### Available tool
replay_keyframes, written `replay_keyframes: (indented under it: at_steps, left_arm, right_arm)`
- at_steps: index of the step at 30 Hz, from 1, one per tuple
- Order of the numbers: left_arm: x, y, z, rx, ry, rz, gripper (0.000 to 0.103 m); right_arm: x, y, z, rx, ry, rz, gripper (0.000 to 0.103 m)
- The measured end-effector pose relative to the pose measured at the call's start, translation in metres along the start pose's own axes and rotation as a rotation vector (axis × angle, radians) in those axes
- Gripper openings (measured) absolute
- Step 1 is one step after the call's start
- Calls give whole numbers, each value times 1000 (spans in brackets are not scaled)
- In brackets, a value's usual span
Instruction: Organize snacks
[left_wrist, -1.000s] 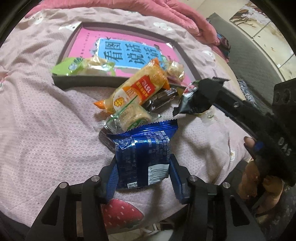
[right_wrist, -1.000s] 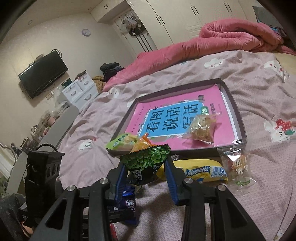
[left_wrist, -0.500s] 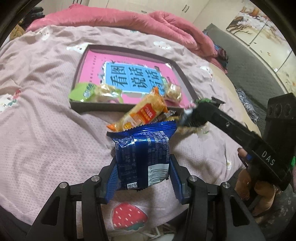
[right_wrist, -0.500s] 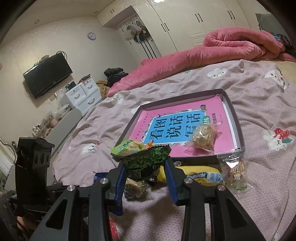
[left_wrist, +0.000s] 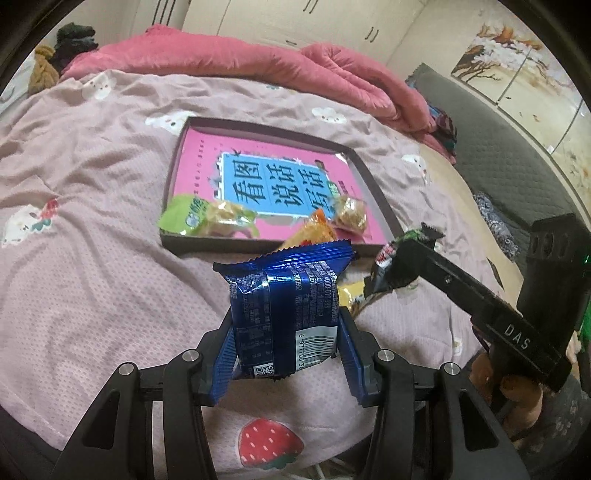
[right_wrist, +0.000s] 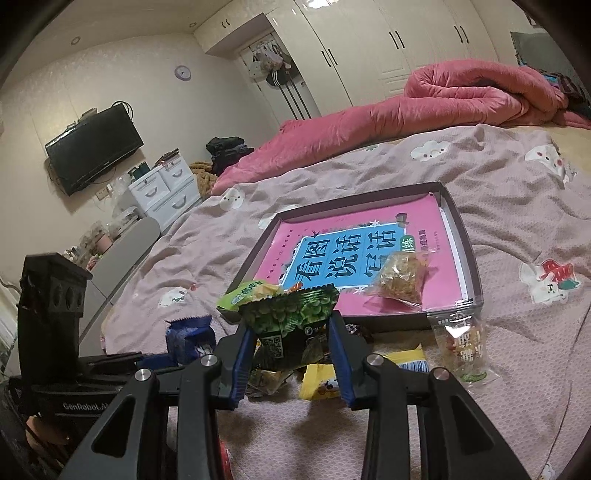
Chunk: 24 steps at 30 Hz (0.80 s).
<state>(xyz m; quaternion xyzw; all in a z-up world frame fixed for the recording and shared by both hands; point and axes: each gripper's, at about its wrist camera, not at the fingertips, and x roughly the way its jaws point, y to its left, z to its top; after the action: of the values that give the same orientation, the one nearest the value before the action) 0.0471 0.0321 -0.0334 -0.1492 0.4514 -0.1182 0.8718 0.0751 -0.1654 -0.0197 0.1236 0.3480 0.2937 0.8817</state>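
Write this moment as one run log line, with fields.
left gripper: shut on blue packet | right gripper: shut on green packet | both: raised over bed | tray: two snacks inside

A shiny blue snack packet (left_wrist: 286, 314) stands upright, pinched by its sides above the bedsheet, barcode facing the camera. A green pea packet (right_wrist: 291, 325) is held upright the same way. In the shallow dark tray (right_wrist: 476, 273) lie a light green packet (left_wrist: 199, 218) at the near rim and a clear bag of golden snacks (right_wrist: 400, 277). More packets lie loose beside the tray.
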Motion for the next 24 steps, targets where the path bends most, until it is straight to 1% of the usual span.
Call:
replay_keyframes:
  at_steps: [5,13,24]
  left_arm:
    - [-5,1,4,0,-28,12,51]
    - [-15,10,16,-28,-75,32,51]
    - [-17,16,29,-50,-103,58,51]
  right_arm:
    - [-1,-1,1,-1,-8,-9,39]
    - [-3,-10,4,28,-23,-31,39]
    - [-8,-22,7,52,-52,-69,39]
